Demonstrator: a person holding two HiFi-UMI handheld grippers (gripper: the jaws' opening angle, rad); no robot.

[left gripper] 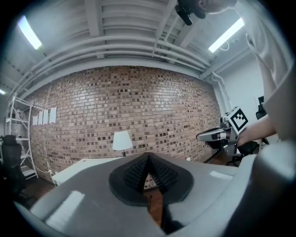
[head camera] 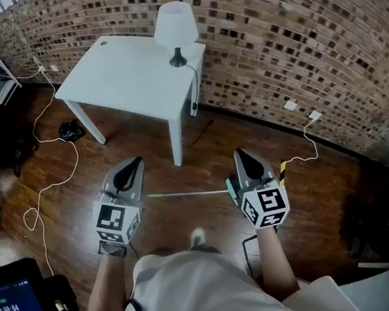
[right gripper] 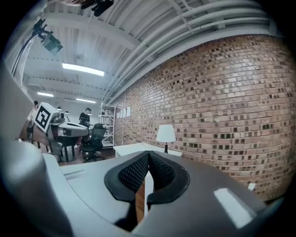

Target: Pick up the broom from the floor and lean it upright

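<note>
Lying flat on the wooden floor (head camera: 68, 228), the broom (head camera: 186, 194) is stretching left to right below both grippers. The right gripper (head camera: 244, 157) is hovering beside its right end, the left gripper (head camera: 132, 166) near its left; both are showing jaws pressed together, empty.

Broom (head camera: 186, 194) on floor (head camera: 316, 191) before table (head camera: 117, 76)

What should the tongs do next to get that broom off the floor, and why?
Probably dip the right tongs down toward the broom and open them. The broom lies flat on the wooden floor, and the right tongs are shut and empty above it; the left tongs are shut and empty too.
</note>
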